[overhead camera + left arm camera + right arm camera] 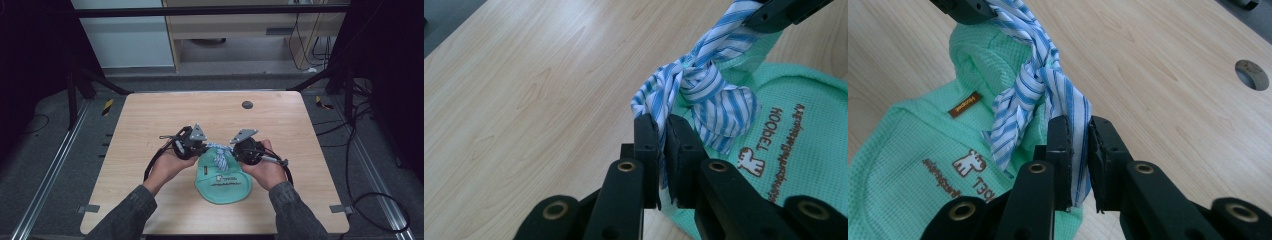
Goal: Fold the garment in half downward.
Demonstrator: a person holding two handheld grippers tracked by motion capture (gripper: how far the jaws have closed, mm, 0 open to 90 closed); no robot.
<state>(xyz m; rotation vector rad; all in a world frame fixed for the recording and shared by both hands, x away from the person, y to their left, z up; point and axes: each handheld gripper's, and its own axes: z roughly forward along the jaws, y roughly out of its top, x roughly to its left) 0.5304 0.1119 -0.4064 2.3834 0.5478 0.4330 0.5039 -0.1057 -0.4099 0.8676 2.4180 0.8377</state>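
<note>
A mint-green waffle-cloth pouch (223, 186) with a brown printed logo lies flat on the wooden table (150, 125), near its front middle. A blue-and-white striped ribbon (219, 156) is knotted at the pouch's top. My left gripper (206, 148) comes in from the left, shut on one ribbon tail (651, 100) just below the knot (704, 82). From the right, my right gripper (233, 151) is shut on the other tail (1075, 115). In the right gripper view the ribbon (1040, 65) runs up to the left gripper's jaw tip. The pouch (809, 125) (913, 145) lies under both.
A round grey cable hole (247, 105) (1252, 75) sits in the table's far middle. Bare wood surrounds the pouch on all sides. Metal rails and cables lie on the floor beside the table, and a cabinet stands beyond its far edge.
</note>
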